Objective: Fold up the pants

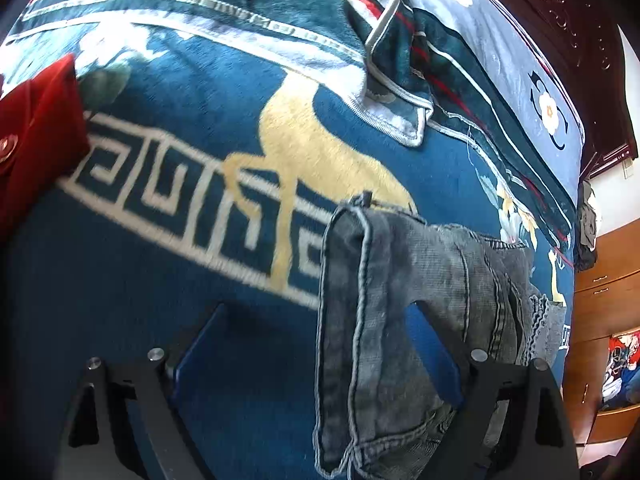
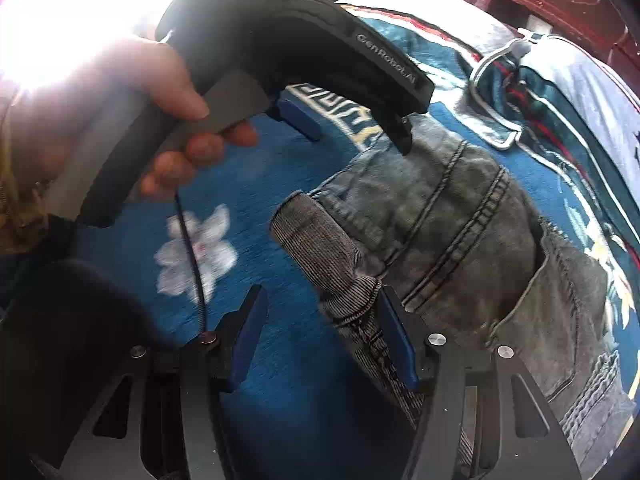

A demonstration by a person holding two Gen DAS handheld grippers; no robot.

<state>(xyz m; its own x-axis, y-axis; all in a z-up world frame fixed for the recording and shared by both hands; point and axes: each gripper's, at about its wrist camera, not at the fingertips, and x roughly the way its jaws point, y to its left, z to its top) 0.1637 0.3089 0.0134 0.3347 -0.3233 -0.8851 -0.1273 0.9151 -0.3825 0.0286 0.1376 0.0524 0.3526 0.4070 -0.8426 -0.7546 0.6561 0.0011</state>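
Observation:
Grey denim pants [image 1: 404,300] lie folded on a blue patterned blanket [image 1: 192,112]. My left gripper [image 1: 320,312] is open; the folded edge of the pants lies between its fingers, over the right finger. In the right wrist view the pants [image 2: 460,216] fill the right half, with a ribbed cuff [image 2: 320,248] at their near edge. My right gripper [image 2: 320,304] is open, the cuff lying against its right blue pad [image 2: 394,340]. The left gripper [image 2: 352,60], held by a hand [image 2: 100,112], hovers over the pants' far edge.
A red cloth item [image 1: 36,136] lies at the left on the blanket. A folded-over blanket corner [image 1: 396,92] sits beyond the pants. A dark carved wooden headboard [image 1: 572,20] stands behind, wooden drawers [image 1: 600,292] at the right.

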